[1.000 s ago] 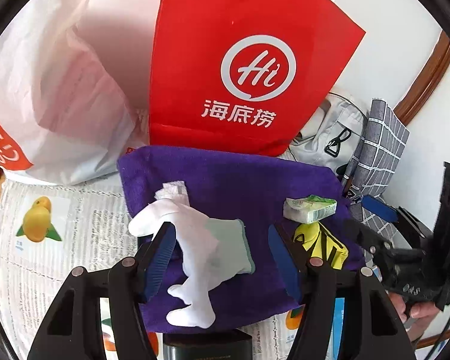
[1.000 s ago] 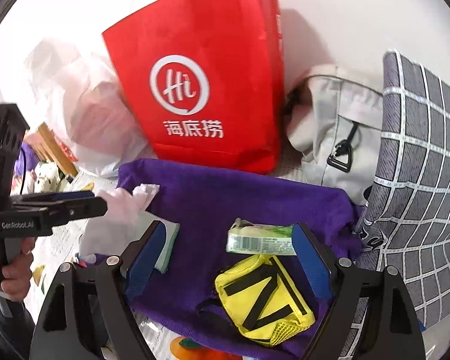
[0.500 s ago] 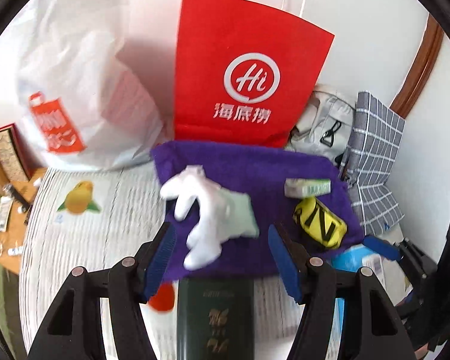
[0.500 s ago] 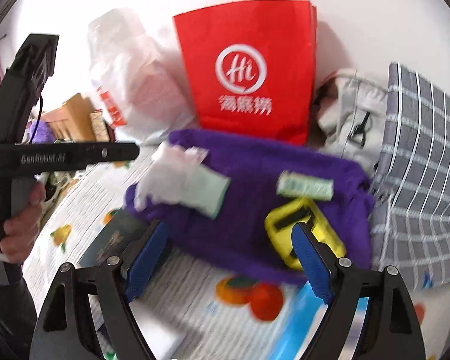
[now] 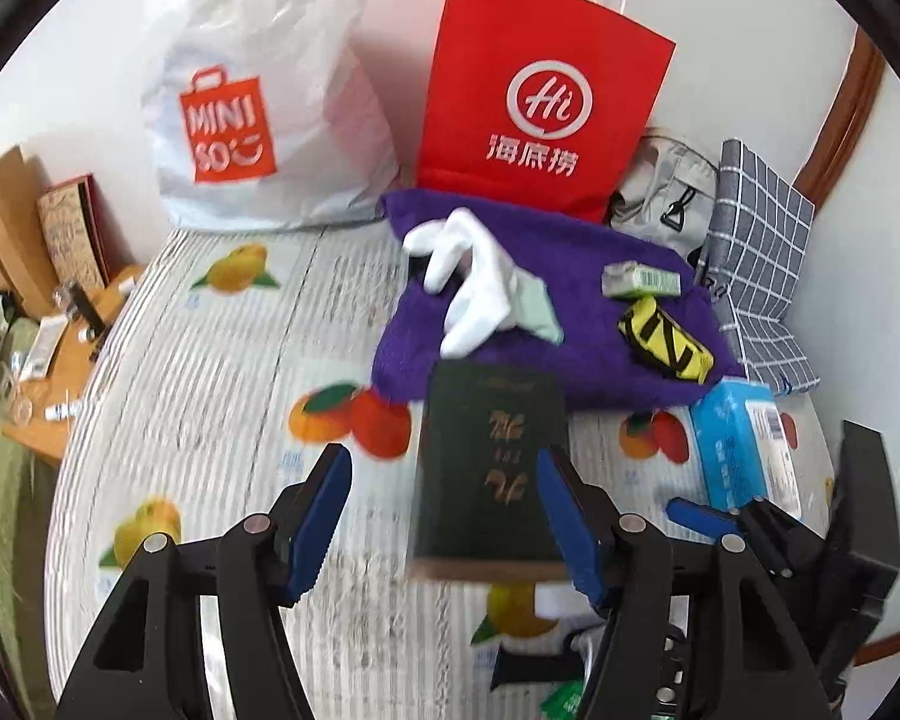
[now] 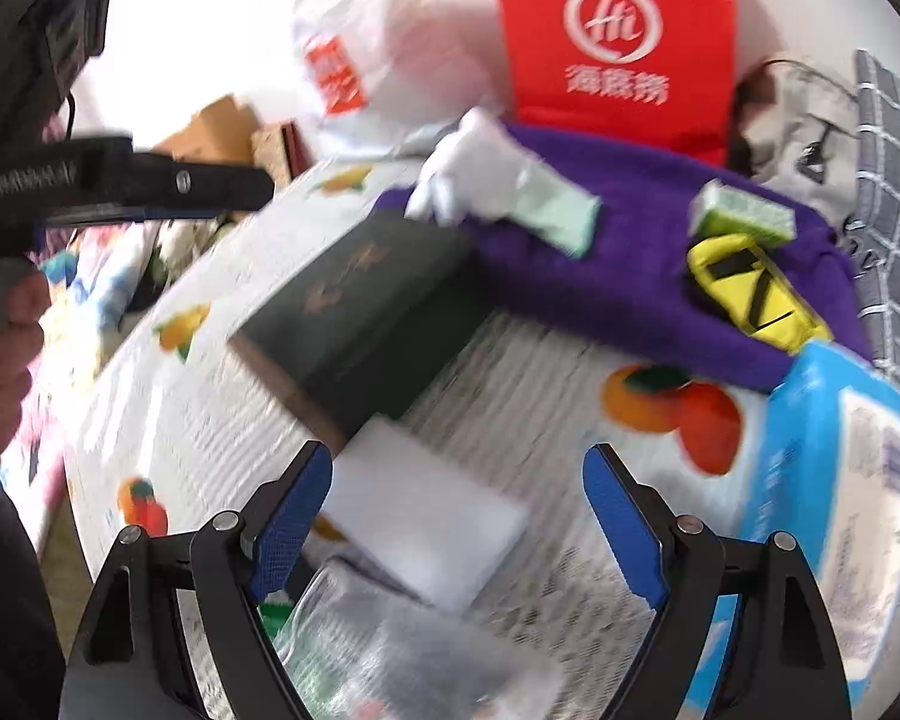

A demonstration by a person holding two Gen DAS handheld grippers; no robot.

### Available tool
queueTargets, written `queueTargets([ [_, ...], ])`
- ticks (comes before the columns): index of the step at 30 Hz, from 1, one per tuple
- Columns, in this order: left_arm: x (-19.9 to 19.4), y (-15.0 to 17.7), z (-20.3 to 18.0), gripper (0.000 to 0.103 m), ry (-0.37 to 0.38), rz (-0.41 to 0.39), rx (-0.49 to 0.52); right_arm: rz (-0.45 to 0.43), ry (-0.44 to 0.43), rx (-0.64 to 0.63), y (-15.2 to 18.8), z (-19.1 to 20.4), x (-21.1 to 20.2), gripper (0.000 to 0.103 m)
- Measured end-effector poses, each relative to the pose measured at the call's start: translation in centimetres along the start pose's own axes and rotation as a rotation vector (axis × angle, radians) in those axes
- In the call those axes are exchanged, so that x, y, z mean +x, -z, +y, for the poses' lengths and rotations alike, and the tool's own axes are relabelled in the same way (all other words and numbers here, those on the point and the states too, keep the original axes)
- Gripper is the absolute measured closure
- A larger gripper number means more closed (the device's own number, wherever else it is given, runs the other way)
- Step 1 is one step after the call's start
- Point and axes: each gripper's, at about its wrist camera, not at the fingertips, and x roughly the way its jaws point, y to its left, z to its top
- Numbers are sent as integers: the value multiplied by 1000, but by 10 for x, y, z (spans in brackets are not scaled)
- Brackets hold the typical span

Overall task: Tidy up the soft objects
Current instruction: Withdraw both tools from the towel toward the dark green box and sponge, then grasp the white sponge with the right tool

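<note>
A purple towel (image 5: 576, 306) lies at the back of the table, also in the right wrist view (image 6: 636, 252). On it rest a white glove with a green cuff (image 5: 480, 282) (image 6: 498, 186), a small green tissue pack (image 5: 639, 282) (image 6: 744, 210) and a yellow pouch with black stripes (image 5: 666, 342) (image 6: 750, 294). My left gripper (image 5: 444, 516) is open and empty, above a dark green book (image 5: 492, 462). My right gripper (image 6: 456, 516) is open and empty, above a white sponge block (image 6: 426, 516).
A red paper bag (image 5: 540, 90), a white MINISO bag (image 5: 258, 96), a grey bag (image 5: 666, 192) and a checked cloth (image 5: 756, 264) line the back wall. A blue tissue pack (image 5: 744, 444) lies right. A clear plastic packet (image 6: 390, 648) lies near the front.
Both grippers have pulled back from the purple towel toward the table's front. The book, the sponge block and the blue pack have come into view. Both stay open and empty.
</note>
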Motion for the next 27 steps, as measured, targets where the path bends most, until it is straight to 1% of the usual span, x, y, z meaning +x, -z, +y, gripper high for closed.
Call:
queueTargets([
  [4,-1,18,11,41,2,1,-13,59,16,-50,13,10,17,18],
  [6,-1,25,18,41,13,11,-30,76,24,-74,18,12,25,15],
  [9,-2,33,27,41,24,19,-51,110,58,-84,19,13,36,14],
  [11,-4,37,31,41,28,22,-59,99,76,-119,19,17,39,14],
  [13,-6,39,33,41,36,23,-65,95,88,-125,17,17,42,15],
  [14,-7,41,35,41,40,21,-72,90,94,-117,16,17,42,22],
  [15,-8,42,35,41,42,20,-76,79,100,-110,15,15,39,28],
  [18,-10,47,34,41,42,23,-74,54,81,-73,15,8,28,28],
  [23,-7,60,24,41,41,57,-76,-10,80,23,17,-3,0,28],
  [27,-8,73,10,41,42,79,-61,-59,95,72,24,-11,-26,28],
])
